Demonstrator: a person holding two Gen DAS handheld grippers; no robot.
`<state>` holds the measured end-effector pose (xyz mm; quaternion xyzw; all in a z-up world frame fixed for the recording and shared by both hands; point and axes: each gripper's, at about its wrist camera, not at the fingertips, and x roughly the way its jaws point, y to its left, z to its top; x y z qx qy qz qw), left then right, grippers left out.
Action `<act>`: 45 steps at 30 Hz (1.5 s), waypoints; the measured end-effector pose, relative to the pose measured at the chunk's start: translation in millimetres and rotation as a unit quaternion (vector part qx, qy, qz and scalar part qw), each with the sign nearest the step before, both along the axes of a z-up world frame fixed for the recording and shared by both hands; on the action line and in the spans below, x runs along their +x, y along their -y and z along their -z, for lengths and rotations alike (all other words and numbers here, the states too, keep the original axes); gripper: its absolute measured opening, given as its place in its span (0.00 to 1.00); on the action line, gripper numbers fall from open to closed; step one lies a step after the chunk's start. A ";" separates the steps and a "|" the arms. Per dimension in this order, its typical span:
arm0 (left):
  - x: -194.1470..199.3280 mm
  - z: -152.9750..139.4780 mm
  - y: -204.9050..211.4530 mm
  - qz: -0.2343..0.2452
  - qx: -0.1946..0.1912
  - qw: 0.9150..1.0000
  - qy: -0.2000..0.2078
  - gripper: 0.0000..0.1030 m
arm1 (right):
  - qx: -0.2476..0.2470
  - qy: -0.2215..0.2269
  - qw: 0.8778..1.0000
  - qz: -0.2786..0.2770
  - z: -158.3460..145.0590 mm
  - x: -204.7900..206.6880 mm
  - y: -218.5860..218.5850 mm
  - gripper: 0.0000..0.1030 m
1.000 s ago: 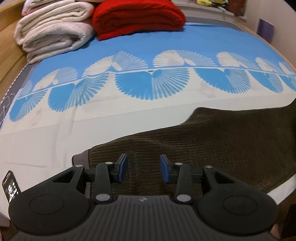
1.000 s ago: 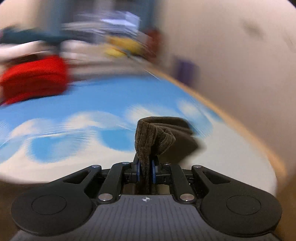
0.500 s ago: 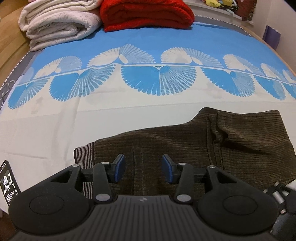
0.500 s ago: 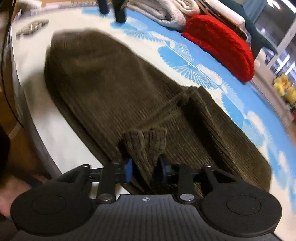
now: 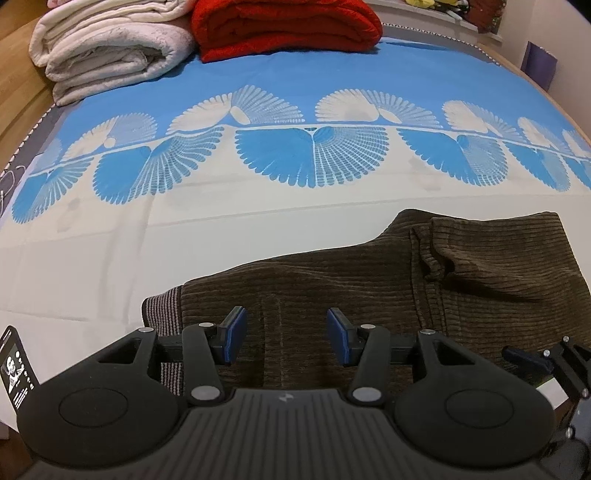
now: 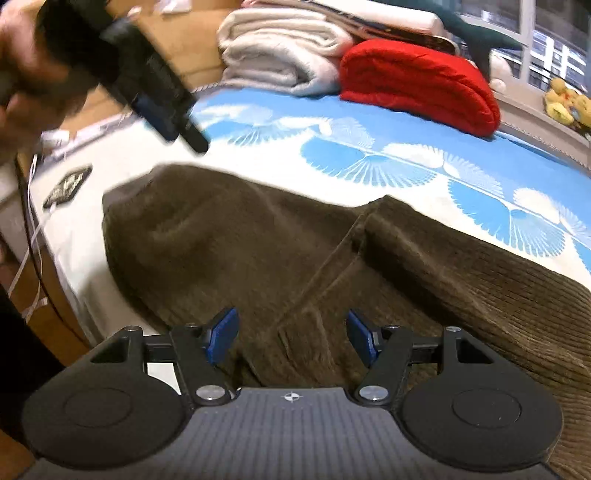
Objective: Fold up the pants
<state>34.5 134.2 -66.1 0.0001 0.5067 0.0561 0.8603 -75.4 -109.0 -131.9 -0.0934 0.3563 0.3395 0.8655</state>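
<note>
**A:** One fold is down now. A second ago your right gripper [image 6: 291, 338] had the leg end pinched between its pads, up over the bed; now that end lies back across the brown corduroy pants [image 5: 332, 291], and the jaws are opening with nothing pressed between them, only cloth lying underneath.

**B:** So where do the pants sit?

**A:** Flat on the near edge of the bed sheet [image 5: 110, 258], the striped waistband [image 5: 160, 306] at the left, the doubled-over layer at the right with a rumpled ridge where it landed. I'd judge the lengthwise fold done and a second fold, or a smoothing of that ridge, still ahead of you.

**B:** And my left gripper [image 5: 284, 336]?

**A:** Roughly half open, hovering over the waist end, gripping nothing. It has hardly shifted.

**B:** Any bins or baskets to put them in?

**A:** None that I can see. Around you there is just a phone [image 5: 16, 365] at the bed's near left corner, and a folded white blanket [image 5: 110, 44] and a red blanket [image 5: 288, 26] stacked well apart at the far side.
</note>
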 end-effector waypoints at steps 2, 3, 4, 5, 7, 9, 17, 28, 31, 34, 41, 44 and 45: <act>0.0 1.2 0.1 0.000 0.002 1.000 -0.002 0.52 | -0.020 -0.033 0.999 0.024 10.3 10.8 0.7 0.64; 0.1 1.9 0.5 0.000 0.003 1.000 -0.003 0.52 | -0.029 -0.050 0.998 0.028 16.9 15.9 0.4 0.62; 0.5 2.4 1.0 0.001 0.003 1.000 -0.004 0.52 | -0.033 -0.068 0.997 0.027 23.3 19.6 1.6 0.46; 0.6 2.2 1.6 0.001 0.004 1.000 -0.005 0.52 | -0.024 -0.078 0.996 0.020 26.4 21.3 3.3 0.27; 1.1 1.8 2.6 0.002 0.003 1.000 -0.003 0.52 | -0.023 -0.060 0.998 0.008 19.3 16.9 1.0 0.16; 2.4 1.0 3.6 0.003 0.001 1.000 -0.001 0.52 | -0.023 -0.004 1.000 -0.017 -1.6 4.7 -4.5 0.15; 12.5 2.1 18.0 0.017 0.000 1.000 -0.003 0.52 | -0.131 0.025 0.979 -0.156 18.1 -29.1 -15.7 0.18; 42.6 6.2 59.2 0.052 -0.076 0.996 -0.009 0.52 | 0.014 -0.043 0.995 0.090 -33.9 21.5 76.3 0.37; 58.8 7.9 68.9 0.052 -0.109 0.993 -0.008 0.52 | -0.134 -0.131 0.977 0.105 13.9 33.7 89.8 0.37; 77.4 10.9 75.5 0.053 -0.132 0.990 -0.010 0.51 | -0.095 -0.157 0.976 0.114 -9.9 42.3 110.3 0.39; 113.2 34.1 96.9 0.076 -0.153 0.984 -0.044 0.49 | -0.047 -0.038 0.989 0.137 -116.1 66.9 178.0 0.69; 124.7 53.1 110.2 0.090 -0.128 0.986 -0.063 0.48 | -0.068 -0.034 0.981 0.177 -107.8 74.6 205.2 0.71; 128.5 59.9 113.9 0.094 -0.119 0.986 -0.069 0.46 | -0.069 -0.044 0.978 0.191 -97.2 74.5 210.7 0.71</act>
